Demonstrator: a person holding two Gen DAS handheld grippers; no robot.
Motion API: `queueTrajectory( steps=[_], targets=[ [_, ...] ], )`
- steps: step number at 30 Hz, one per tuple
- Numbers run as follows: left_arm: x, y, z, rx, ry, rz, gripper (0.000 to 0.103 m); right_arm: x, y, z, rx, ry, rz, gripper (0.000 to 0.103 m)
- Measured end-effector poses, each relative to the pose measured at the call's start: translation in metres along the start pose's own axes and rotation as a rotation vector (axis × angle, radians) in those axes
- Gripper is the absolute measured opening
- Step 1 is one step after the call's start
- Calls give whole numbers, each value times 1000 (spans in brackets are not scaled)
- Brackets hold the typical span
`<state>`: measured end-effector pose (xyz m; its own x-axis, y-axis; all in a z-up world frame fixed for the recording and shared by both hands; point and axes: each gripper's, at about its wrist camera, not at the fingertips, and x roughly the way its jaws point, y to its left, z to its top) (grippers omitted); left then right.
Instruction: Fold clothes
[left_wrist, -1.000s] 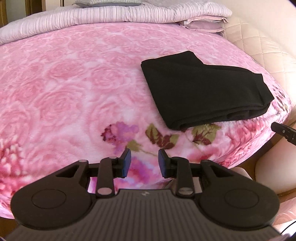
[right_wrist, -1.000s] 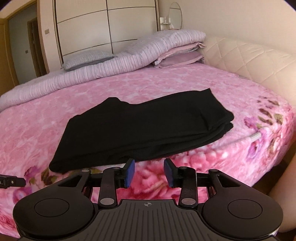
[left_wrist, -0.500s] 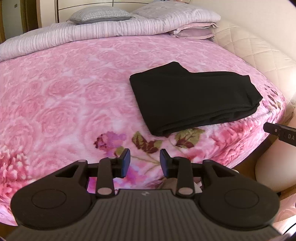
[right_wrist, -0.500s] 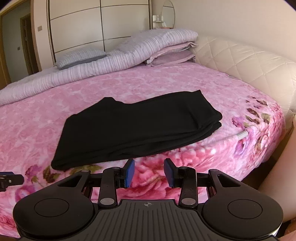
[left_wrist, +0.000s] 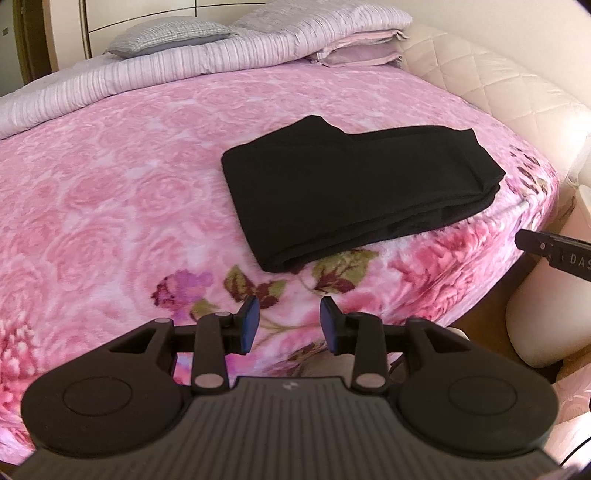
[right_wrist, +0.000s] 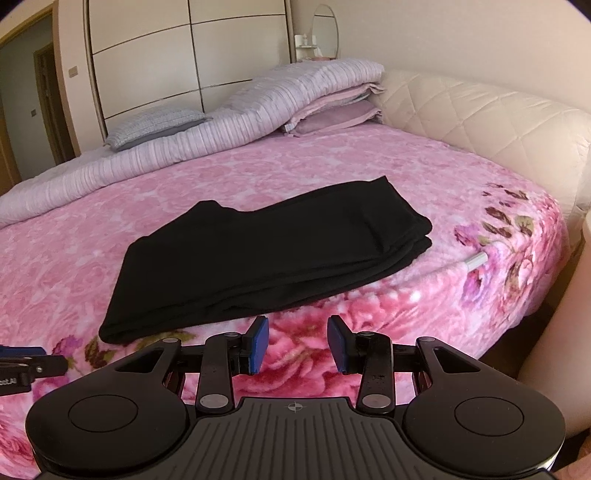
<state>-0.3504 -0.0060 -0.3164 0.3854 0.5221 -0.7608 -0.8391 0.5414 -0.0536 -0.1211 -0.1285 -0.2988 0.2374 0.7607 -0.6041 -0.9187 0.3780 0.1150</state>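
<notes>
Pink floral bedspread fills both views. Left gripper has just been widening, nothing between its fingers; right gripper gapes empty too. Folded black garment lies at twelve o'clock, near the bed's edge, where a careless tug might slide it off. Pillows sit beyond.

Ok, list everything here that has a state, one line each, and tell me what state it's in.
Black garment: folded in layers, lying flat on the pink floral blanket, untouched.
Left tongs: open, empty, jaws have just been opening.
Right tongs: open, empty, short of the garment.
Striped quilt: bunched along the bed's far side.
</notes>
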Motion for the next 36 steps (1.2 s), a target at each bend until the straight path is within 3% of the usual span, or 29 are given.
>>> queueTrajectory(
  steps=[5,10,15,20,23,27,29,36],
  targets=[
    [14,7,2,-22,26,-26,32,5,6,-1,-38,-39,66,39],
    [33,32,0,-75,68,-54,31,23,31,-5,-194,-69,96,39],
    [52,59,-2,-139,107,-70,31,61,79,-22,-504,-61,86,39],
    [66,80,-5,-173,134,-85,31,88,127,-51,-898,-124,132,40],
    [71,90,-5,-200,138,-107,31,101,147,-73,-1164,-184,140,48],
    [72,95,-1,-198,125,-131,31,113,157,-98,-1394,-221,169,58],
    [74,98,1,-205,122,-141,31,118,155,-107,-1458,-256,158,59],
    [78,106,4,-237,111,-163,31,134,162,-113,-1486,-327,169,58]
  ],
)
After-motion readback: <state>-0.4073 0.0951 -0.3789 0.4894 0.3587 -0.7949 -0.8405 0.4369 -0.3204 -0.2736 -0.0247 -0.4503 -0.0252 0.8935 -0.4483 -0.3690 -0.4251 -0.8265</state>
